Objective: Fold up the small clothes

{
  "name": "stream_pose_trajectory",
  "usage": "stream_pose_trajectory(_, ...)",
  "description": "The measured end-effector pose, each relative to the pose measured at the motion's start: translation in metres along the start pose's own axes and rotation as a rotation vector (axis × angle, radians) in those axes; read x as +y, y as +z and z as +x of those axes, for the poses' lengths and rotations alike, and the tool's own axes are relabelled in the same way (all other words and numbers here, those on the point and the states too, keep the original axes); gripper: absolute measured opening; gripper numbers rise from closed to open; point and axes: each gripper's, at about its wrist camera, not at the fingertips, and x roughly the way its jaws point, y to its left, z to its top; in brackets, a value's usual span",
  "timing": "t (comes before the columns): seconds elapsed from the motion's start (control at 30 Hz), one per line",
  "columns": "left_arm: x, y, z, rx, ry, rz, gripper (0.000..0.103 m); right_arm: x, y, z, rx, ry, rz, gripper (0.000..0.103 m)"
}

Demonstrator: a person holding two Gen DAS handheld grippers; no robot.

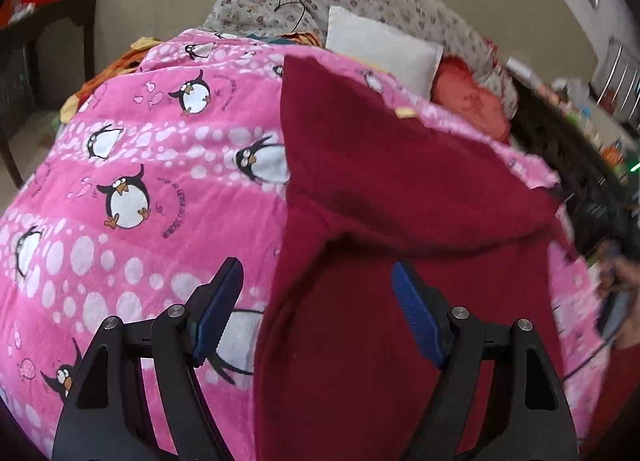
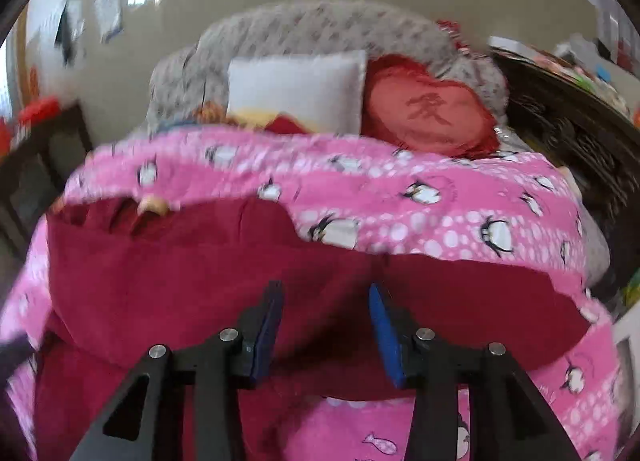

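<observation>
Maroon garment (image 1: pixel 384 197), part-folded on penguin blanket (image 1: pixel 132 165).
Left gripper (image 1: pixel 316 301) wide, straddling its left edge; right gripper (image 2: pixel 326 325) narrower, empty, above its middle.

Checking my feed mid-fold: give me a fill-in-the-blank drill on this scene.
1. The garment being folded is dark ____.
2. It lies on a pink blanket printed with ____.
3. The left gripper and right gripper are both ____.
4. The red cushion is shaped like a ____.

Missing words: red; penguins; open; heart
</observation>
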Motion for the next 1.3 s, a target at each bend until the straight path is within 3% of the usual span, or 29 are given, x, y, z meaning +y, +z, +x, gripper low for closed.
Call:
stream_pose_trajectory(0.03, -0.001, -0.002, 0.004, 0.008, 0.033, 0.014, 0.078, 0.003, 0.003, -0.005, -0.027, 0.024, 0.011, 0.046)
stream_pose_trajectory(0.1, 0.0, -0.004, 0.011, 0.023, 0.07, 0.019, 0.078, 0.031, 0.014, -0.014, -0.077, 0.156, -0.022, 0.047)
stream_pose_trajectory(0.2, 0.007, -0.004, 0.019, 0.026, 0.086, -0.009, 0.078, 0.103, 0.026, -0.005, -0.052, 0.432, -0.146, 0.047)
stream_pose_trajectory(0.27, 0.011, -0.005, 0.023, 0.021, 0.092, -0.028, 0.078, 0.147, 0.03, 0.006, -0.046, 0.521, -0.24, 0.047)
stream_pose_trajectory(0.37, 0.018, -0.004, 0.025, 0.008, 0.078, -0.059, 0.078, 0.231, 0.033, 0.035, -0.042, 0.546, -0.447, 0.047)
stream_pose_trajectory(0.47, 0.024, -0.001, 0.025, -0.008, 0.061, -0.077, 0.078, 0.281, 0.033, 0.07, -0.037, 0.514, -0.609, 0.047)
stream_pose_trajectory(0.53, 0.03, -0.001, 0.024, -0.023, 0.032, -0.097, 0.078, 0.297, 0.031, 0.093, 0.013, 0.501, -0.655, 0.023)
stream_pose_trajectory(0.57, 0.032, 0.0, 0.024, -0.027, 0.02, -0.105, 0.078, 0.3, 0.03, 0.097, 0.029, 0.516, -0.662, 0.011)
stream_pose_trajectory(0.63, 0.038, -0.001, 0.021, -0.045, -0.02, -0.13, 0.078, 0.303, 0.029, 0.092, -0.003, 0.54, -0.668, 0.004)
stream_pose_trajectory(0.73, 0.048, -0.001, 0.01, -0.099, -0.068, -0.189, 0.078, 0.309, 0.036, 0.078, -0.047, 0.628, -0.632, 0.003)
stream_pose_trajectory(0.83, 0.059, -0.002, -0.002, -0.159, -0.048, -0.224, 0.078, 0.329, 0.044, 0.069, -0.064, 0.702, -0.59, 0.003)
stream_pose_trajectory(0.93, 0.067, -0.002, -0.009, -0.203, -0.028, -0.255, 0.078, 0.356, 0.041, 0.078, -0.065, 0.718, -0.573, 0.003)
stream_pose_trajectory(1.03, 0.069, -0.003, -0.014, -0.227, 0.006, -0.243, 0.078, 0.359, 0.031, 0.089, -0.03, 0.664, -0.563, 0.006)
stream_pose_trajectory(1.1, 0.068, -0.003, -0.017, -0.246, 0.026, -0.223, 0.078, 0.336, 0.026, 0.076, -0.017, 0.661, -0.556, 0.026)
stream_pose_trajectory(1.13, 0.067, -0.004, -0.019, -0.256, 0.028, -0.216, 0.078, 0.32, 0.024, 0.066, -0.026, 0.66, -0.547, 0.031)
stream_pose_trajectory(1.2, 0.062, -0.004, -0.025, -0.287, 0.03, -0.194, 0.078, 0.272, 0.021, 0.041, -0.051, 0.609, -0.508, 0.035)
stream_pose_trajectory(1.3, 0.045, -0.001, -0.034, -0.311, 0.038, -0.124, 0.078, 0.193, 0.015, 0.021, -0.059, 0.464, -0.428, 0.036)
